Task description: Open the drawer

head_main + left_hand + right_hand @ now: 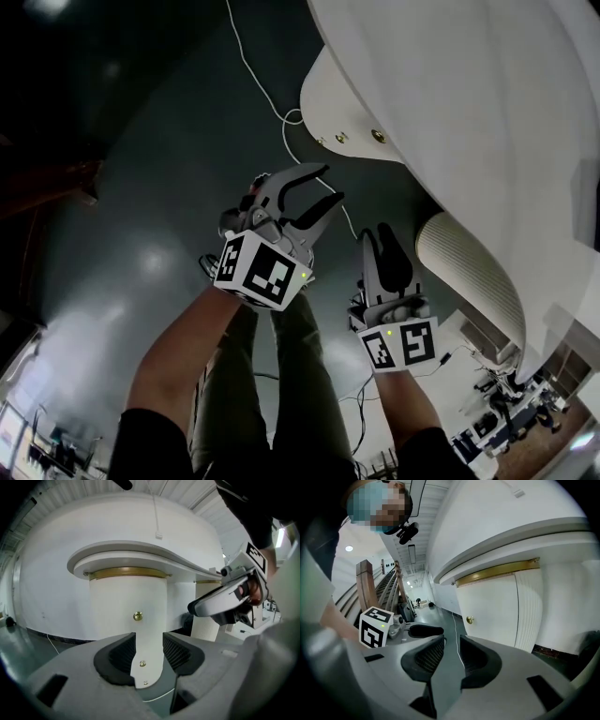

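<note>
The white cabinet [469, 75] runs off the head view's top and right edges, the cable [241, 47] off its top.

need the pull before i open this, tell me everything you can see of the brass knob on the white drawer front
The brass knob is small, round and shiny, metal by its look, set midway across the curved white drawer front, below a brass band under the overhanging top. Two smaller brass fittings sit lower on the same front. Nothing touches the knob: the left claw is open, empty and aimed at it, stopping short of it.
</note>
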Motion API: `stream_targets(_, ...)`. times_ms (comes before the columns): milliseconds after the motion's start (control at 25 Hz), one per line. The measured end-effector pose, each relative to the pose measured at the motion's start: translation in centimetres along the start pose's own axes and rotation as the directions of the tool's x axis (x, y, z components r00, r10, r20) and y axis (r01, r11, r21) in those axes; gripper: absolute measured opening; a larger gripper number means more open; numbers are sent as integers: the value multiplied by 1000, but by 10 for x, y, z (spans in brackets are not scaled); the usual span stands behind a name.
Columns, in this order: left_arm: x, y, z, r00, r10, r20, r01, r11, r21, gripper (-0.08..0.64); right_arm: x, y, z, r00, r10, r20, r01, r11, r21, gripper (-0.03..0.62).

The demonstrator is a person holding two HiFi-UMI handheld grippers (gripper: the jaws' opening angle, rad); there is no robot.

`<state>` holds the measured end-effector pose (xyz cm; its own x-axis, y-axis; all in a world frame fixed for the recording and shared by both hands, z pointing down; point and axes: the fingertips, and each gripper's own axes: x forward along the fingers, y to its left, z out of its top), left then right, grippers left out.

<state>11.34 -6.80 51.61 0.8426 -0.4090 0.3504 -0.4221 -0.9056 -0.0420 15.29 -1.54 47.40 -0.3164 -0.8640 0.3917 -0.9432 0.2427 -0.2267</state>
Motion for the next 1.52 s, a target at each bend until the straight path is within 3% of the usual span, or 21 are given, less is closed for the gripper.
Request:
stream_targets(200, 26, 5, 7, 1000, -4, 12, 4, 999, 40, 179, 2, -14, 1, 1000, 16, -4, -16, 999, -52, 105)
stream_targets(480, 56, 17, 18, 998, -24, 50, 24, 1000, 13, 181, 5, -25, 1, 999, 35, -17, -37, 988, -147, 106)
stream_targets(720, 78, 29, 30, 998, 23, 67, -22, 1000, -14, 180, 5, -33, 2, 999, 46, -27, -50, 983, -178, 106)
stream_targets(960, 91, 29, 34, 994, 69, 82, -66, 997, -40, 178, 6, -41, 2, 998, 53, -28, -58, 980, -190, 106)
stream_targets(1080, 91, 34, 35, 991, 106, 83, -102, 993, -51, 110, 5, -43, 3, 998, 55, -25, -59, 981, -185, 106)
stream_targets(1520, 88, 34, 33, 988, 143, 59, -139, 988, -70, 101, -1, -39, -2, 999, 36, -26, -40, 987, -158, 106)
